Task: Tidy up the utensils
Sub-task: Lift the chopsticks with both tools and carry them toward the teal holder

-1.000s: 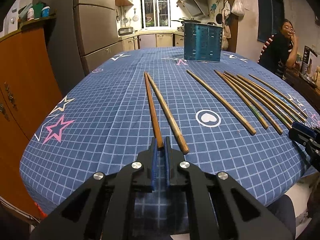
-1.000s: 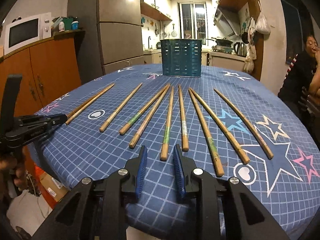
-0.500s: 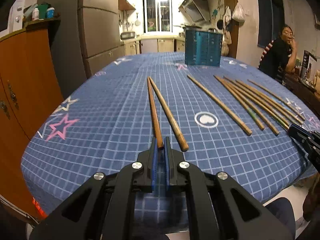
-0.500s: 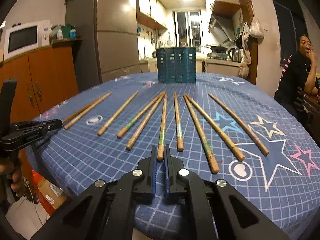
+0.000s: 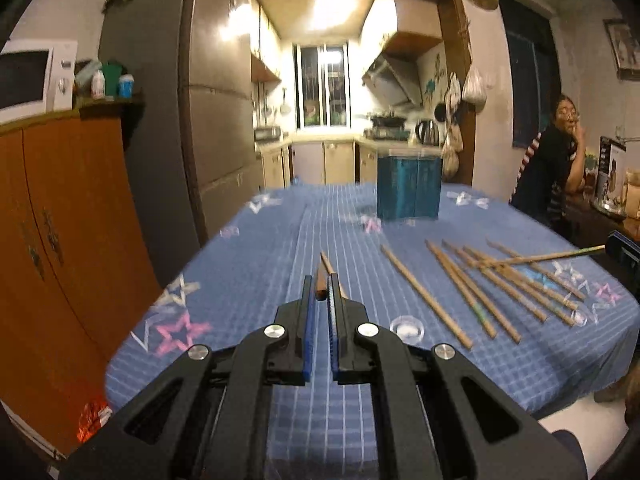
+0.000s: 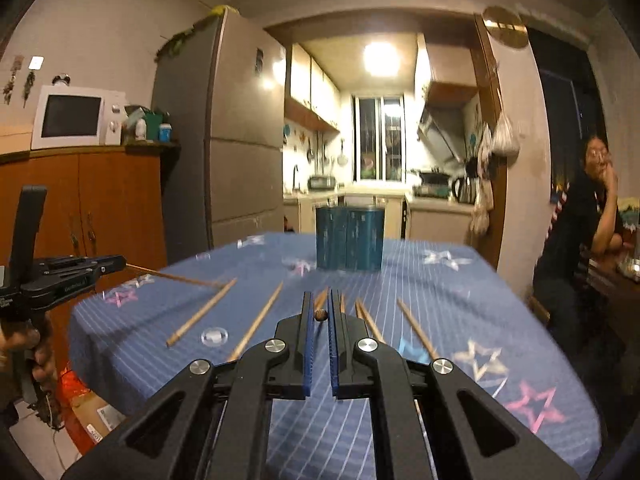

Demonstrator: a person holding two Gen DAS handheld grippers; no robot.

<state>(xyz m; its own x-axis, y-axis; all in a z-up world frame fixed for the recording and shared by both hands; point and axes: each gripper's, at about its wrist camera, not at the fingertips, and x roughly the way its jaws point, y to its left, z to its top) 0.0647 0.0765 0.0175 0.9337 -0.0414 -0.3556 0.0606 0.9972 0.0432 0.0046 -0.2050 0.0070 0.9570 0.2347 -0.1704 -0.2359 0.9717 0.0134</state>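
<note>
- Your left gripper is pinched shut on a dark brown chopstick, whose butt end shows between the blue pads; the stick runs forward and away from the camera.
- From the right wrist view, that same left gripper sits at the left edge, and the thin stick it holds slants out over the table's left side, off the cloth.
- Your right gripper is also clamped tight on a chopstick; its round brown end sits between the pads.
- In the left wrist view, your right gripper peeks in at the right edge, and its lighter chopstick crosses above the row that lies on the table.
- Your hand on the left gripper's handle shows at the lower left of the right wrist view.
- Loose chopsticks lie on the blue checked tablecloth, fanned side by side on the right half in the left wrist view.
- One more chopstick lies on the cloth just ahead of your left gripper.
- At the far end of the table stands the teal utensil holder, upright, well apart from the chopsticks.
- Both views are blurred by motion.
- Beside the table, on the right, a person sits with a hand raised to the face.
</note>
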